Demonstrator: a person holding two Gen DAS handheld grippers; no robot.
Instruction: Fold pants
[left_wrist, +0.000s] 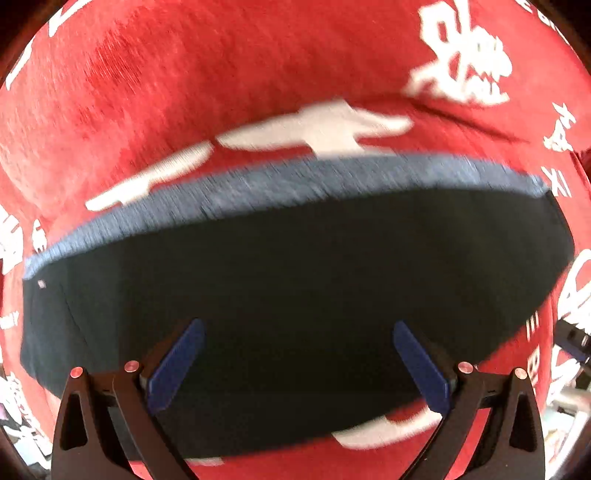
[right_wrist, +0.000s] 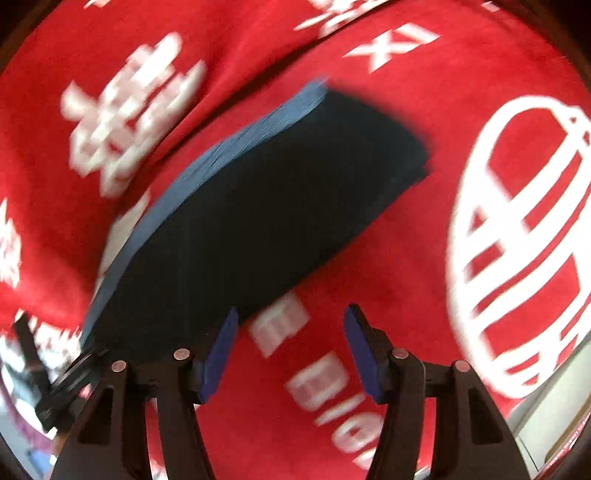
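Both tongs, the left gripper (left_wrist: 297, 363) and the right gripper (right_wrist: 290, 350), are spread wide and empty above the folded dark pants (left_wrist: 295, 295) on the red cloth (left_wrist: 184, 74), so pat the pile flat gently.

Both wrist views close above, facing down at shared pants (left_wrist: 295, 288) on red cloth (right_wrist: 406, 258).

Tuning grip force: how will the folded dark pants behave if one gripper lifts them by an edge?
Probably floppy: the pants are soft cloth in a flat stack, so the layers would likely droop and unfold. Probably light. The red cloth beneath looks fuzzy, so pushing may bunch them.
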